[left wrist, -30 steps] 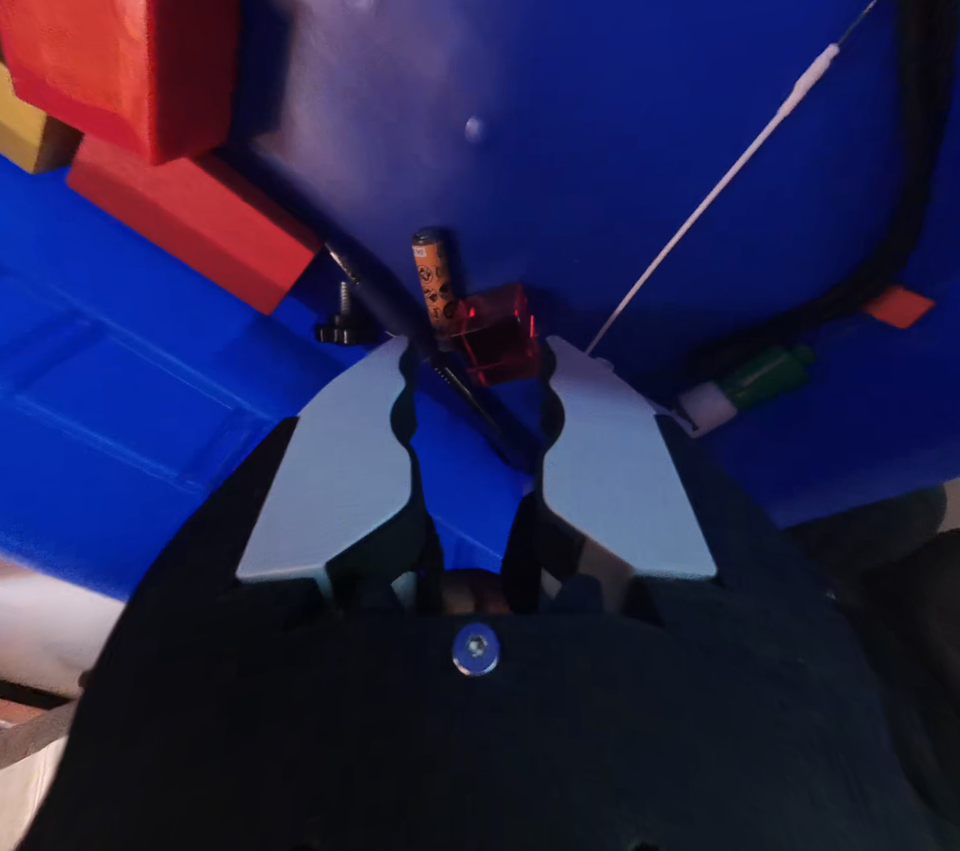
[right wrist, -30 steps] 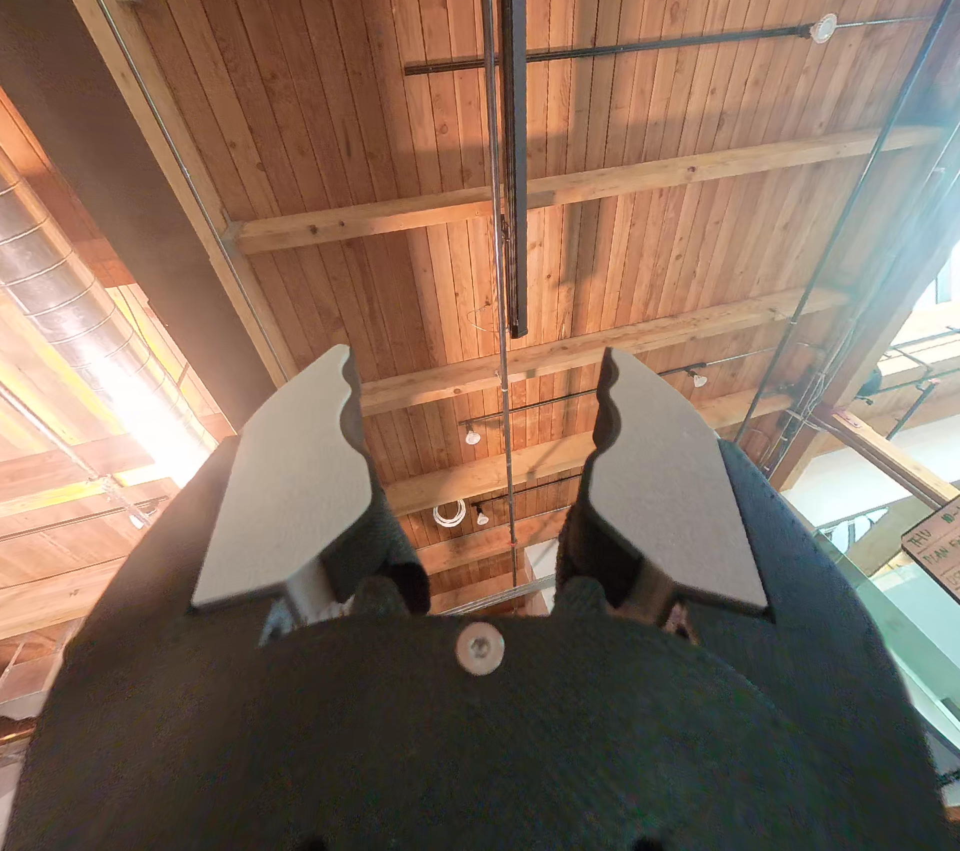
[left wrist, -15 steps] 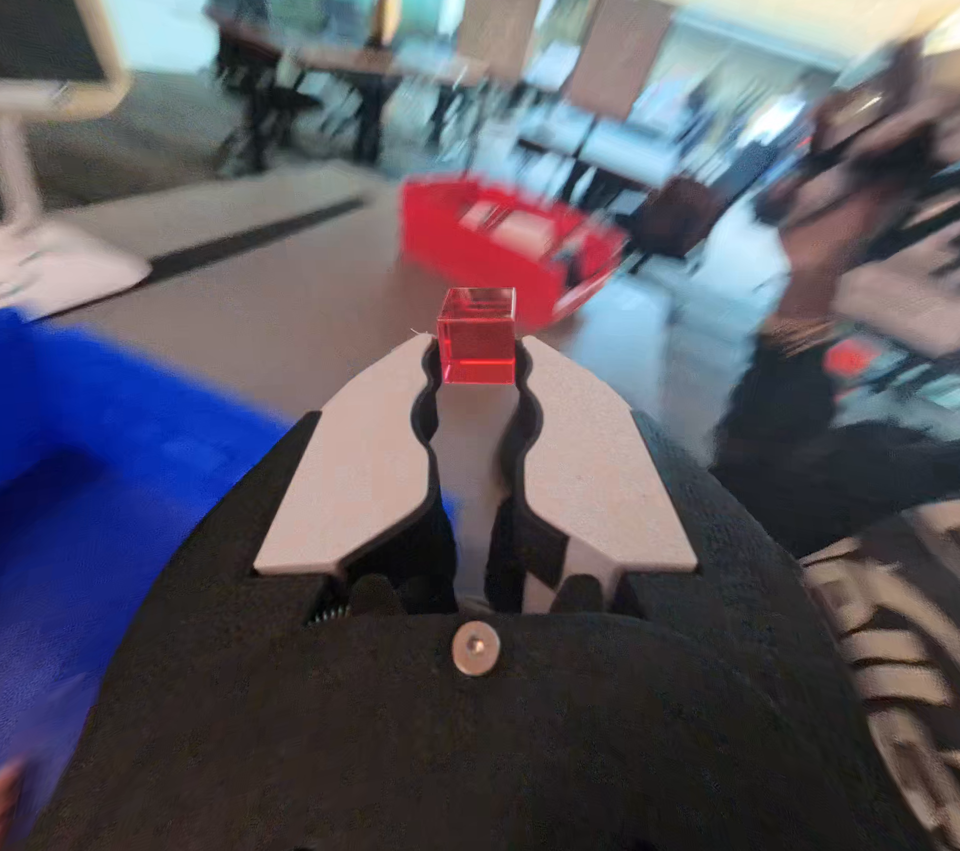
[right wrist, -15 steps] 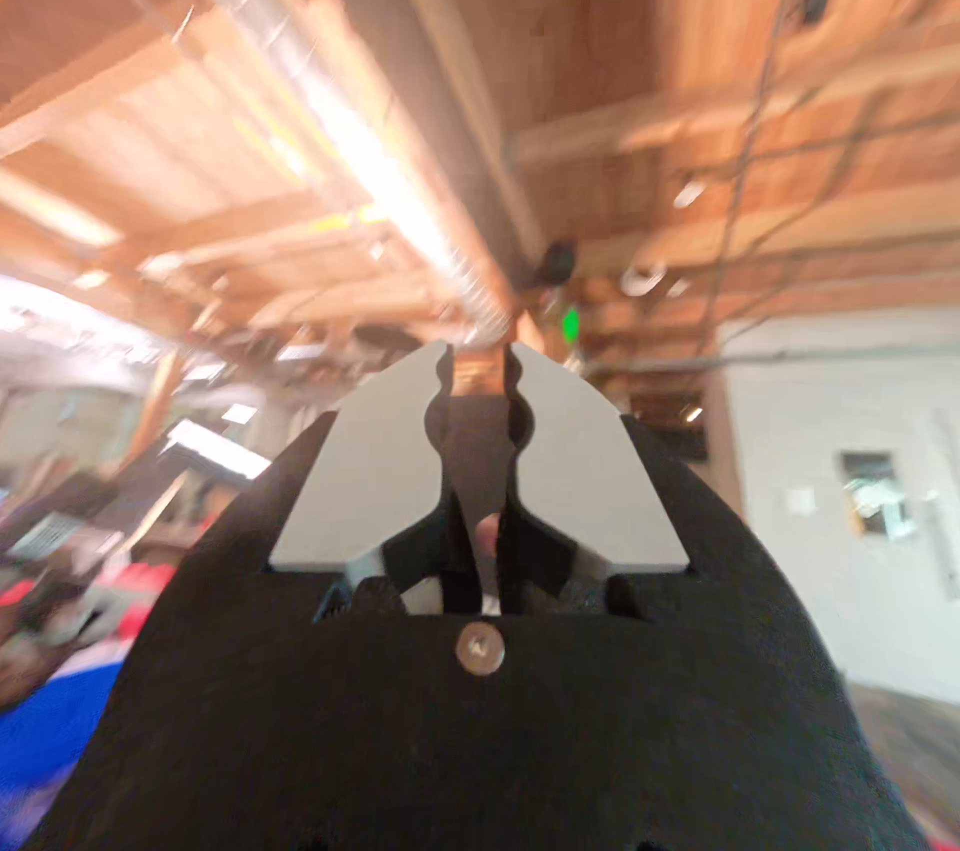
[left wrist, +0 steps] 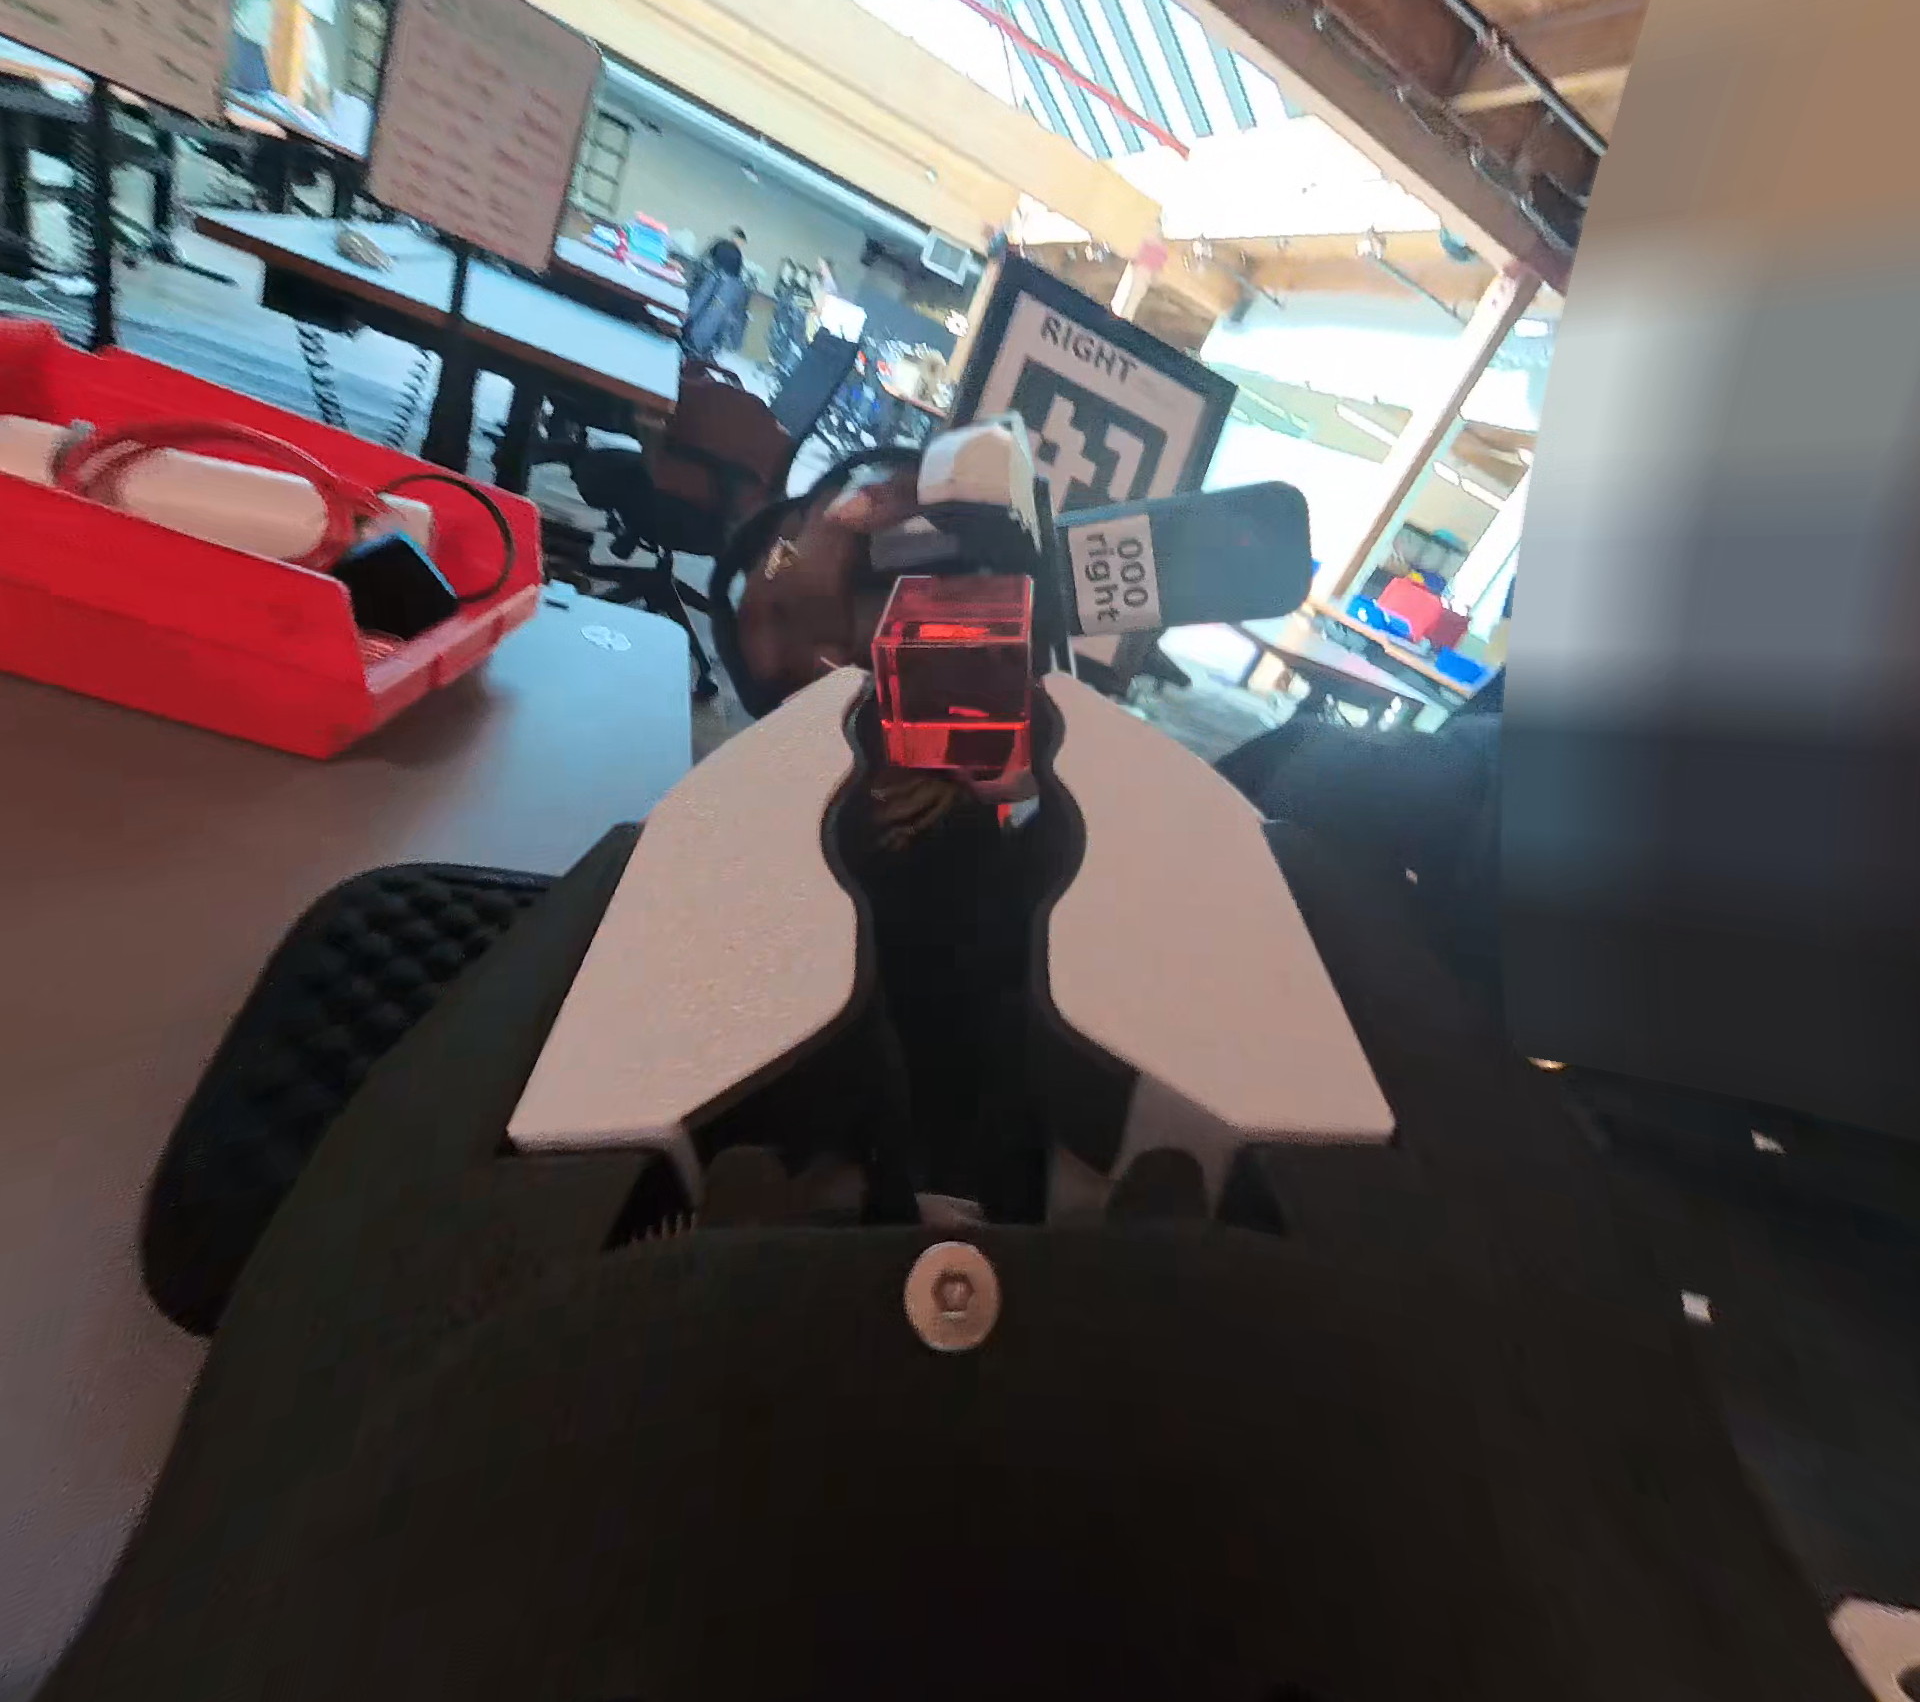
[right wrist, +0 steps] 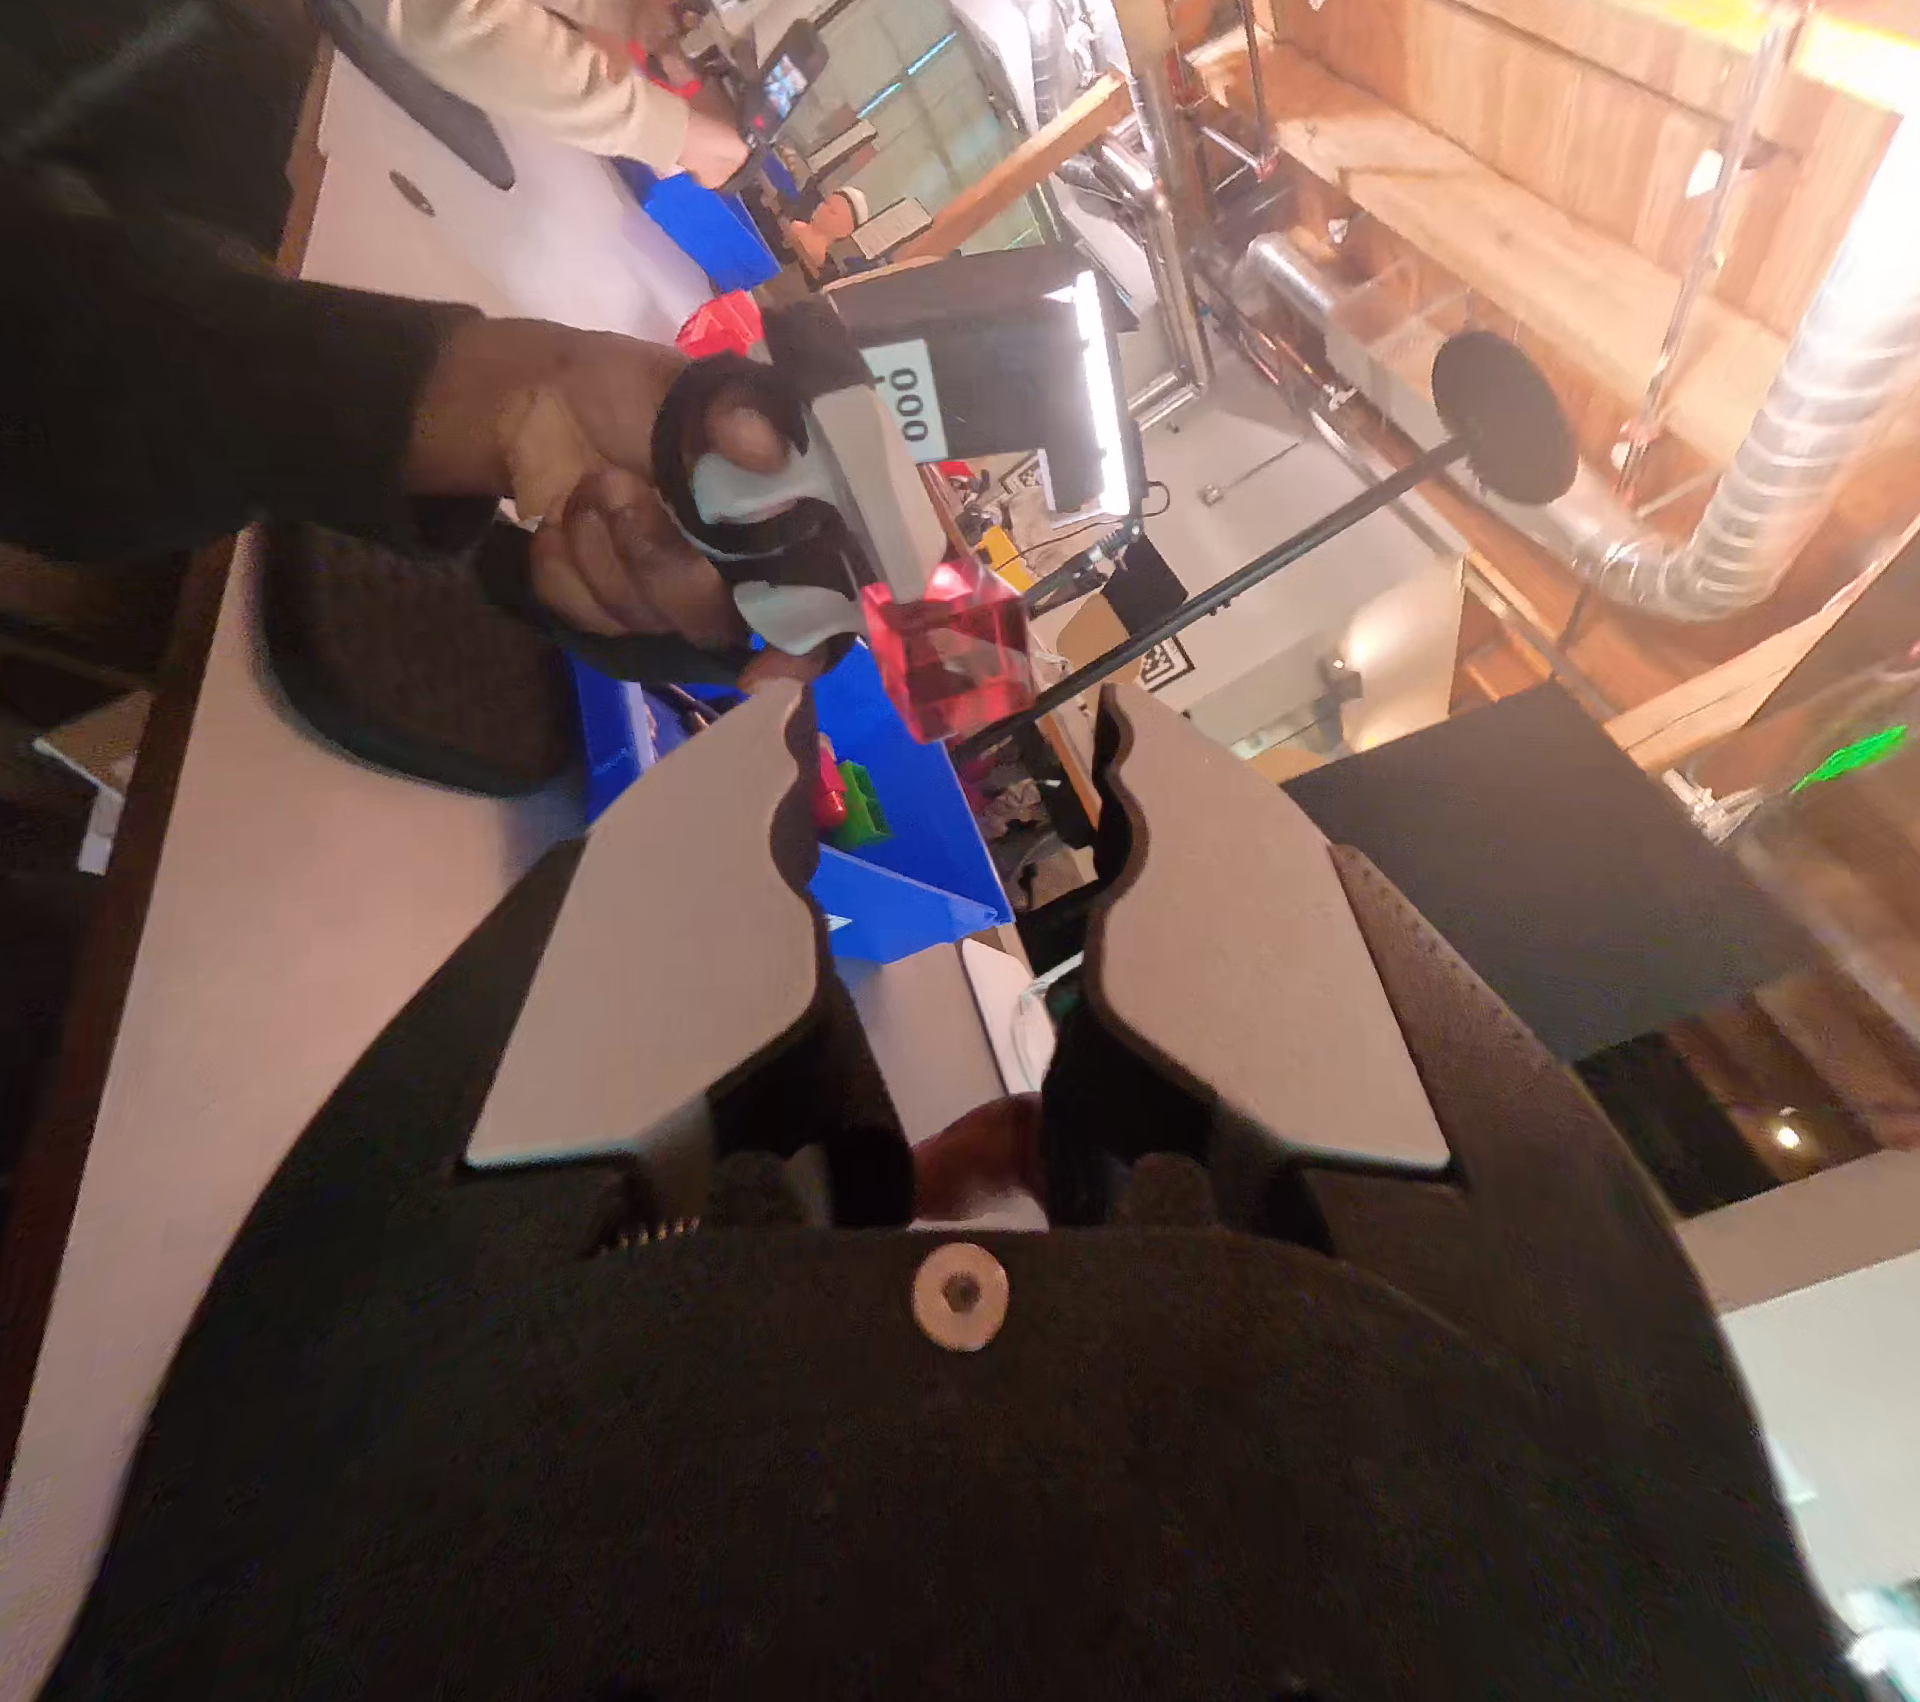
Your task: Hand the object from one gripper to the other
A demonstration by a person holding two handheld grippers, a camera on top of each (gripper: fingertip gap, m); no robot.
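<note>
Wooden beams and ductwork run overhead above long work tables. On the grey table [left wrist: 312, 821], near its far edge, a red bin [left wrist: 249, 665] holds white items, a red cable and a dark device. A blue bin [right wrist: 914, 863] holds small red and green blocks. The left gripper [left wrist: 953, 717] pinches a clear red cube [left wrist: 953, 686] at its fingertips, in mid-air. The right gripper [right wrist: 951, 707] faces it with its jaws spread, just short of the cube.
</note>
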